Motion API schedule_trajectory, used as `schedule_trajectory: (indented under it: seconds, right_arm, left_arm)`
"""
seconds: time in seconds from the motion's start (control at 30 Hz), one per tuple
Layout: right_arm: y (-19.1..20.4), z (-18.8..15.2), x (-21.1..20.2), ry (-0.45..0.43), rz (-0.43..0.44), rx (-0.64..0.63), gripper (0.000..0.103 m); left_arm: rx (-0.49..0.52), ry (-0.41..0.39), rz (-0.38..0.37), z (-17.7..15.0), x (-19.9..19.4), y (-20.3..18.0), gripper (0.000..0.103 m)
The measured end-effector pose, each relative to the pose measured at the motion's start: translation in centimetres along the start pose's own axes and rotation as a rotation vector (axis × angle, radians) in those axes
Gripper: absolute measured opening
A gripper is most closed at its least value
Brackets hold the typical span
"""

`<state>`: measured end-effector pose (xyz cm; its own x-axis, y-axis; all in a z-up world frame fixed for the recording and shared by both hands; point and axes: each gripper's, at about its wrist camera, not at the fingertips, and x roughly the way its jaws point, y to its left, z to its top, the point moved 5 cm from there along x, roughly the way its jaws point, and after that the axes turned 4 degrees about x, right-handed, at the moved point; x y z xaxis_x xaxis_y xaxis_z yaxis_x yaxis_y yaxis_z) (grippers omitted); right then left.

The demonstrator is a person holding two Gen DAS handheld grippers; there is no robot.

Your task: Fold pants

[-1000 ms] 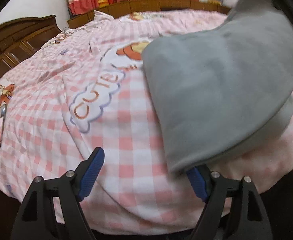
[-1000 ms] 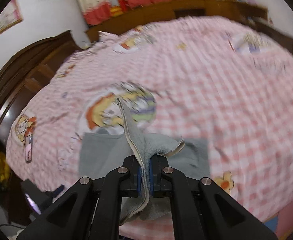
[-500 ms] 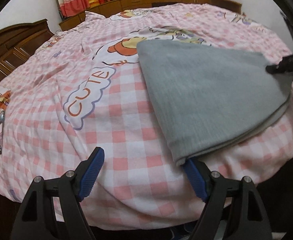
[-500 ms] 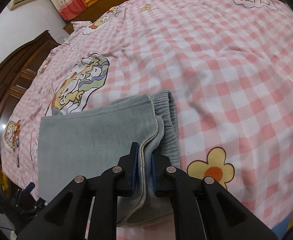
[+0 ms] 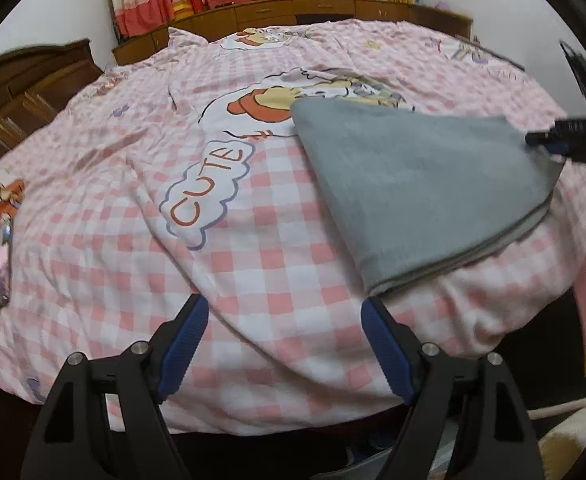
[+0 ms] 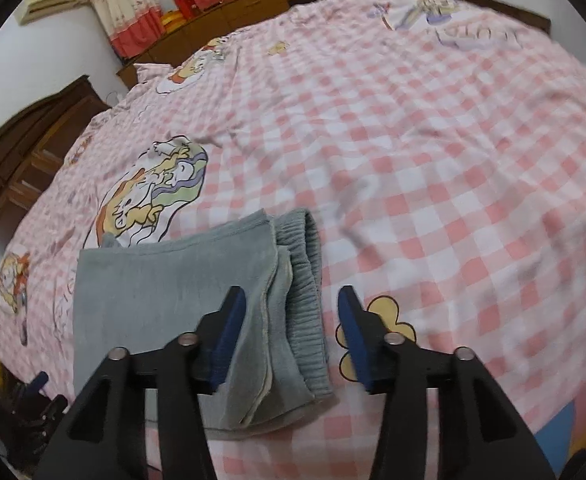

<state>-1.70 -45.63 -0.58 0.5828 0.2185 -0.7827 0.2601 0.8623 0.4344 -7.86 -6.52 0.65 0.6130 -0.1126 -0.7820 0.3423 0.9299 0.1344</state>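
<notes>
The grey pants [image 5: 417, 184] lie folded in a flat stack on the pink checked bedspread [image 5: 253, 264], near the bed's front edge. In the right wrist view the pants [image 6: 165, 292] show layered hems and the ribbed waistband [image 6: 305, 300] at their right side. My left gripper [image 5: 283, 346] is open and empty, just off the stack's near left corner. My right gripper [image 6: 291, 332] is open, its jaws standing over the waistband edge and holding nothing. Its tip also shows in the left wrist view [image 5: 549, 138] at the stack's far right corner.
The bedspread [image 6: 433, 160] carries cartoon prints and a "CUTE" label [image 5: 209, 192]. A wooden headboard [image 5: 25, 88] stands at the left, low wooden cabinets [image 5: 293, 10] and red-white curtains at the back. A phone-like object [image 5: 1, 268] lies at the far left of the bed.
My right gripper has laid the top fold of the pants down flat and opened, letting go of the edge. My left gripper stayed open and drew back slightly.
</notes>
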Motion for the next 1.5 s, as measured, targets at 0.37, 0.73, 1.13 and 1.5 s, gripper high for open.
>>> schedule_trajectory:
  seconds: [0.37,0.73,1.13,1.5]
  right_arm:
    - [-0.1,-0.8,3.7,0.078,0.075,0.031,0.050]
    - [1.4,-3.1,4.0,-0.106,-0.025,-0.137,0.044]
    - [4.2,-3.1,-0.4,-0.272,-0.048,-0.209,0.019]
    - [14.1,-2.9,-4.8,-0.313,0.132,-0.288,0.019]
  left_arm:
    - [-0.105,-0.098,-0.150,7.3,4.0,-0.6,0.083]
    - [-0.188,-0.067,-0.354,9.8,9.2,-2.9,0.074]
    - [-0.310,-0.104,-0.403,10.4,8.3,-1.1,0.014]
    - [-0.287,-0.257,-0.400,13.1,-0.6,3.1,0.011]
